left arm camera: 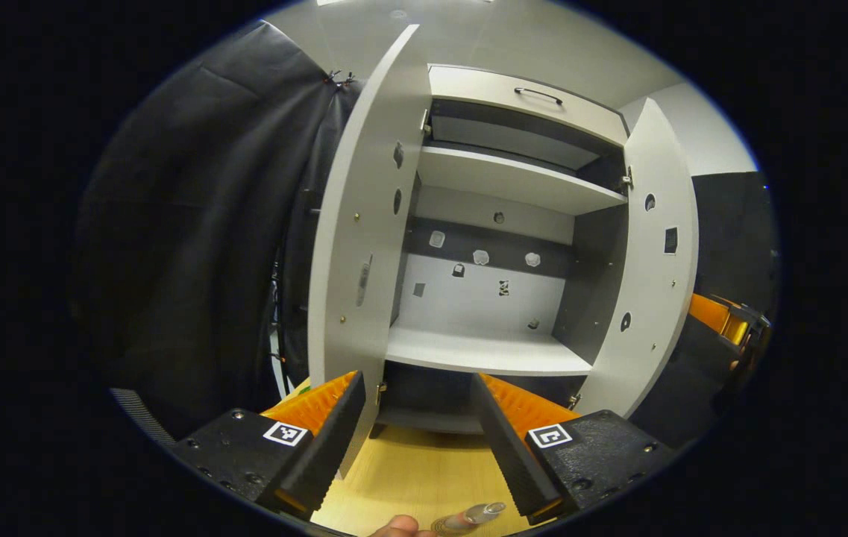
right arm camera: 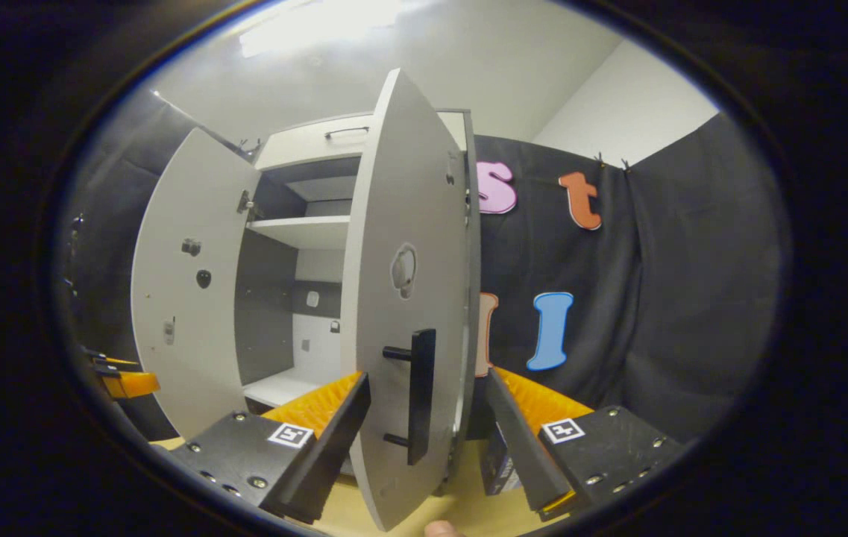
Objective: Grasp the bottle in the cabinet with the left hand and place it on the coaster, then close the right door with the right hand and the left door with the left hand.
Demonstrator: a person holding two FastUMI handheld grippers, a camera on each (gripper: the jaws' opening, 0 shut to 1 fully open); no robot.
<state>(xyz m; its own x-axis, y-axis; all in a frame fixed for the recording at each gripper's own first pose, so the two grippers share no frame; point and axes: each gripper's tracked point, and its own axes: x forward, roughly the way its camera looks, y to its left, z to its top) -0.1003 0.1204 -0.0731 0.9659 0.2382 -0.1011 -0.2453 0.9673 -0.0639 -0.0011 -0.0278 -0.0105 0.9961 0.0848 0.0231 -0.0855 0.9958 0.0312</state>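
The grey cabinet point(left arm camera: 483, 350) stands with both doors swung out and its middle shelf bare. A clear bottle point(left arm camera: 477, 513) shows at the bottom edge of the left gripper view, on the wooden table below my left gripper point(left arm camera: 420, 455), which is open and faces the cabinet. What looks like a round coaster point(left arm camera: 444, 526) lies under the bottle. The left door point(left arm camera: 364, 246) is just beyond my left finger. In the right gripper view, my right gripper point(right arm camera: 427, 440) is open, with the right door point(right arm camera: 405, 298) and its black handle point(right arm camera: 420, 395) between the fingers.
The wooden tabletop point(left arm camera: 416, 477) runs up to the cabinet's foot. A fingertip point(left arm camera: 397, 526) shows beside the bottle. A dark box point(right arm camera: 498, 466) stands on the table behind my right finger. Black cloth hangs on both sides. The other gripper point(left arm camera: 726, 317) is beyond the right door.
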